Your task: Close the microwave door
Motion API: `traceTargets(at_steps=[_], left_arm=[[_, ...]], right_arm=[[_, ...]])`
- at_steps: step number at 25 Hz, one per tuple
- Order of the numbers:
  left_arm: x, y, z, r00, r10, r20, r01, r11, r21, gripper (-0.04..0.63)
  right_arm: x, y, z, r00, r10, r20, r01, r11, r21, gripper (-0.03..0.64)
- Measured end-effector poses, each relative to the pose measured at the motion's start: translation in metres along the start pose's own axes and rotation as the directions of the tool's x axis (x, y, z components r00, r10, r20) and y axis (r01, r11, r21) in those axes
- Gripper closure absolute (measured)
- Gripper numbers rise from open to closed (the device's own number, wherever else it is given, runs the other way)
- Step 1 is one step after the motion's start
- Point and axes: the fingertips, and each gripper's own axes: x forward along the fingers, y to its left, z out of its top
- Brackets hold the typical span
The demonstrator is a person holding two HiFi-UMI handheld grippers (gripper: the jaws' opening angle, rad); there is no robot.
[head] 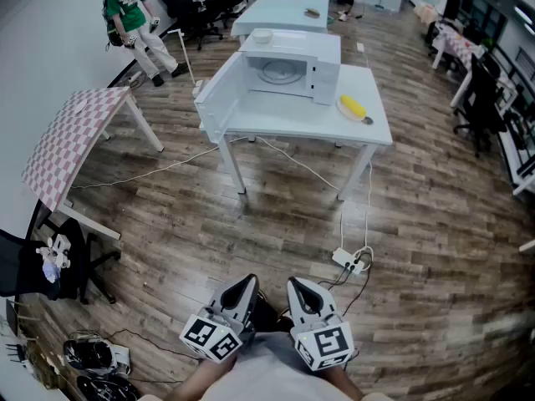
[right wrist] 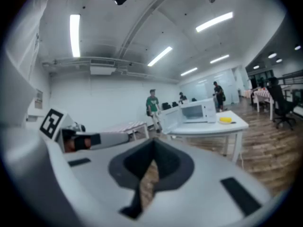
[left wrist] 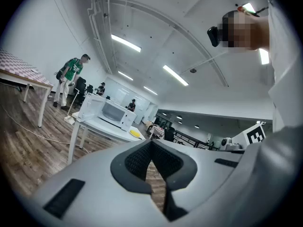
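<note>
A white microwave [head: 288, 67] stands on a white table [head: 376, 128] far ahead of me, with its door [head: 219, 98] swung wide open to the left and the cavity showing. Both grippers hang low near my body, well short of the table. The left gripper [head: 247, 285] and the right gripper [head: 299, 287] sit side by side, each shut with nothing held. In the left gripper view the microwave [left wrist: 111, 111] is small beyond the left gripper [left wrist: 151, 148]. In the right gripper view the microwave [right wrist: 200, 110] and its open door [right wrist: 169, 119] lie beyond the right gripper [right wrist: 152, 149].
A yellow object [head: 352, 106] lies on the table right of the microwave, and a bowl [head: 262, 36] sits on top. A power strip [head: 351, 261] and cables lie on the wooden floor. A checkered table [head: 71, 140] stands left, a person in green [head: 134, 15] behind.
</note>
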Motion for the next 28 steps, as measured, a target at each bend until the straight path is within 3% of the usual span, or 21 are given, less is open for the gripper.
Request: traceTargets(at_steps=[19, 28], left_arm=[[-0.009, 0.038, 0.014, 0.999, 0.037, -0.007, -0.038, 0.998, -0.041, 0.578], [0.008, 0.059, 0.039, 1.000, 0.020, 0.017, -0.019, 0.999, -0.050, 0.578]], right_arm=[[0.030, 0.019, 0.004, 0.999, 0.037, -0.028, -0.036, 0.999, 0.032, 0.594], [0.061, 0.019, 0.023, 0.999, 0.035, -0.017, -0.035, 0.999, 0.018, 0.594]])
